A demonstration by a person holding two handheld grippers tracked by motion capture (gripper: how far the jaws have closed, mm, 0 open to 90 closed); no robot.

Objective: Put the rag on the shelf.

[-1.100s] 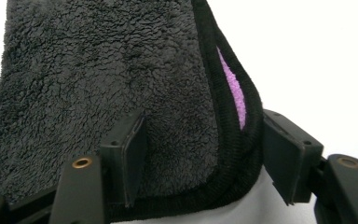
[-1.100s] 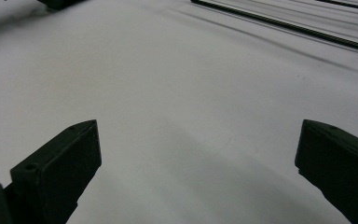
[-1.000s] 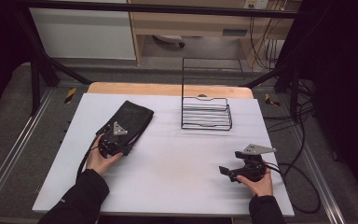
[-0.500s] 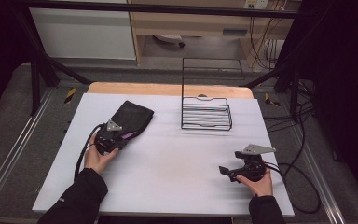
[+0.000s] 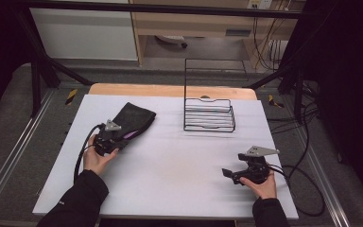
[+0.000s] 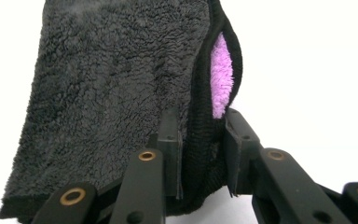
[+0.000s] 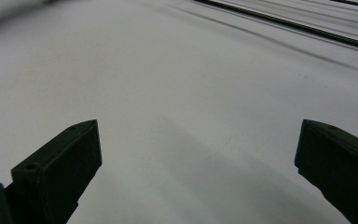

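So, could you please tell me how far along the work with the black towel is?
Early stage. Done: the left gripper has reached the black towel, and its jaws have just been closing on the edge between them. The towel lies on the table. The right gripper waits open; the wire rack holds nothing.

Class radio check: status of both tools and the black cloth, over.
Left tool just closed on black cloth's hem. Right tool open, over bare table. Wire rack apart, nothing blocking.

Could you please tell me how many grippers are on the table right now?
2. The left gripper is at the table's left, closed on the black cloth; the right gripper is near the front right, open.
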